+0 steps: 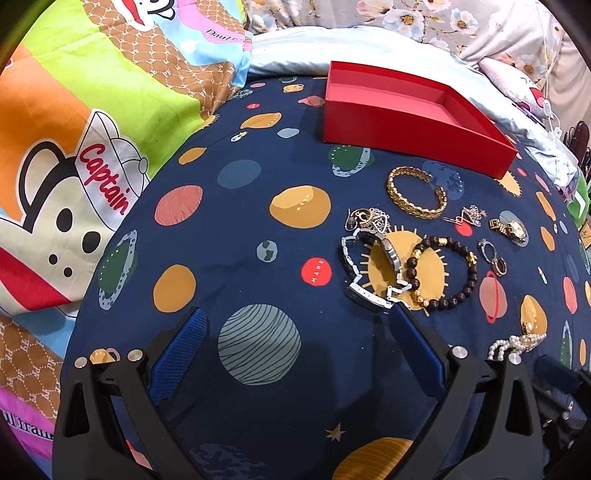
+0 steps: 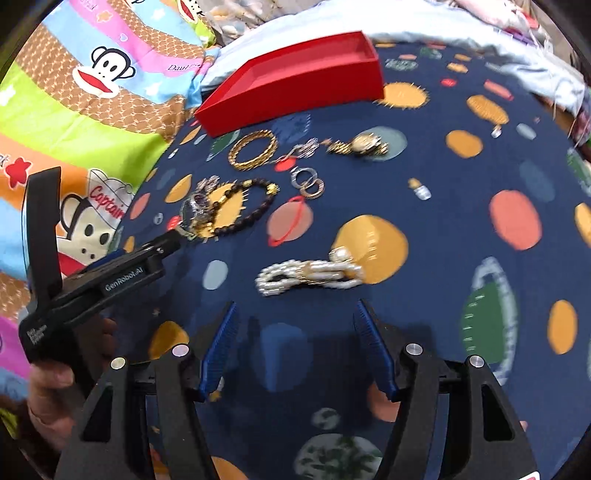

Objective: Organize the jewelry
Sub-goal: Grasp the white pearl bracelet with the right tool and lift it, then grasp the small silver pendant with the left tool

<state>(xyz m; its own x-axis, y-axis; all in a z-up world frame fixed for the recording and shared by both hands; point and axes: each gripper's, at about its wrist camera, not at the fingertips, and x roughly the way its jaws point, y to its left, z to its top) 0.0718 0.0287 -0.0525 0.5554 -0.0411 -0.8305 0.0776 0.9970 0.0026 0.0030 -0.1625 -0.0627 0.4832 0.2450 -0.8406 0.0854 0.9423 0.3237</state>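
An empty red box (image 1: 413, 122) sits at the back of the navy planet-print sheet; it also shows in the right wrist view (image 2: 295, 85). In front of it lie a gold cuff bracelet (image 1: 415, 192), a silver watch (image 1: 373, 266), a dark bead bracelet (image 1: 441, 271), a small gold watch (image 1: 511, 227), hoop earrings (image 1: 493, 256), a brooch (image 1: 471, 218) and a pearl bracelet (image 2: 310, 277). My left gripper (image 1: 299, 317) is open, its right fingertip next to the silver watch. My right gripper (image 2: 295, 310) is open, just short of the pearl bracelet.
A bright cartoon-monkey quilt (image 1: 74, 147) is bunched along the left. A pale blue cover (image 1: 295, 48) and floral bedding (image 1: 406, 18) lie behind the box. The left gripper's body (image 2: 92, 280) shows in the right wrist view, held by a hand.
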